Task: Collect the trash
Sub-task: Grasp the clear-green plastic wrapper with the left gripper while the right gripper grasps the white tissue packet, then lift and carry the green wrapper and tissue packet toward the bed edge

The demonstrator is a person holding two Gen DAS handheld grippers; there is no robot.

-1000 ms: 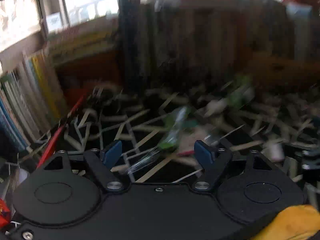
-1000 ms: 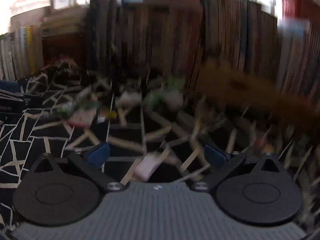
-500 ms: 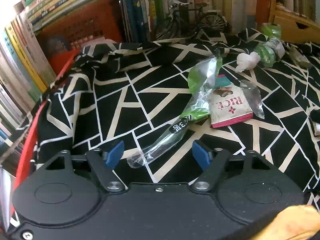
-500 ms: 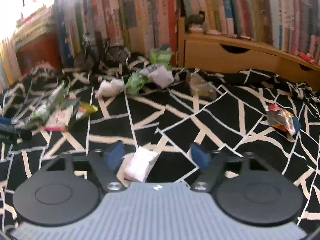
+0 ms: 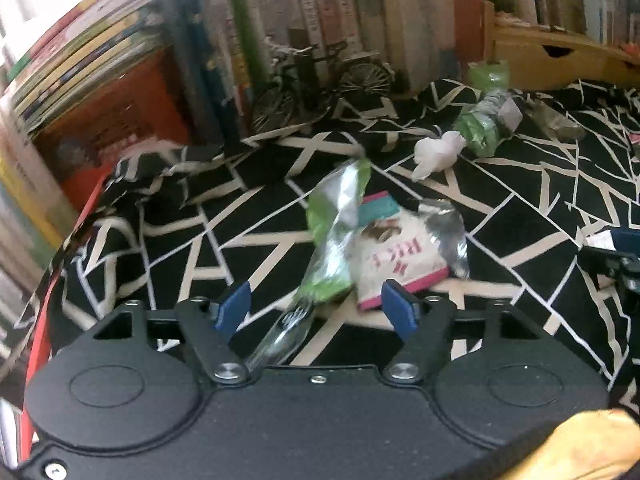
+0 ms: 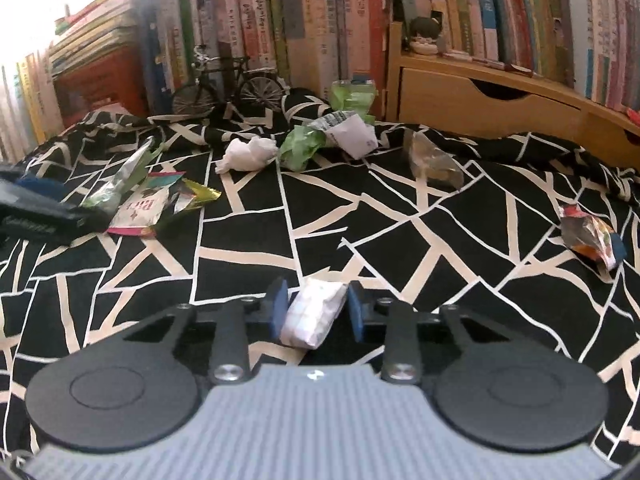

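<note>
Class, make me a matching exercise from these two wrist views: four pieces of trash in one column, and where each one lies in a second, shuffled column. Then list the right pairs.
Things
1. white packet
2. clear tube wrapper
3. crumpled tissue
4. colourful wrapper

Places
A. alone on the cloth at far right
B. between the right gripper's fingers
C. left of the green bag, below the model bicycle
D. between the left gripper's open fingers

Pairs: 1-B, 2-D, 3-C, 4-A
</note>
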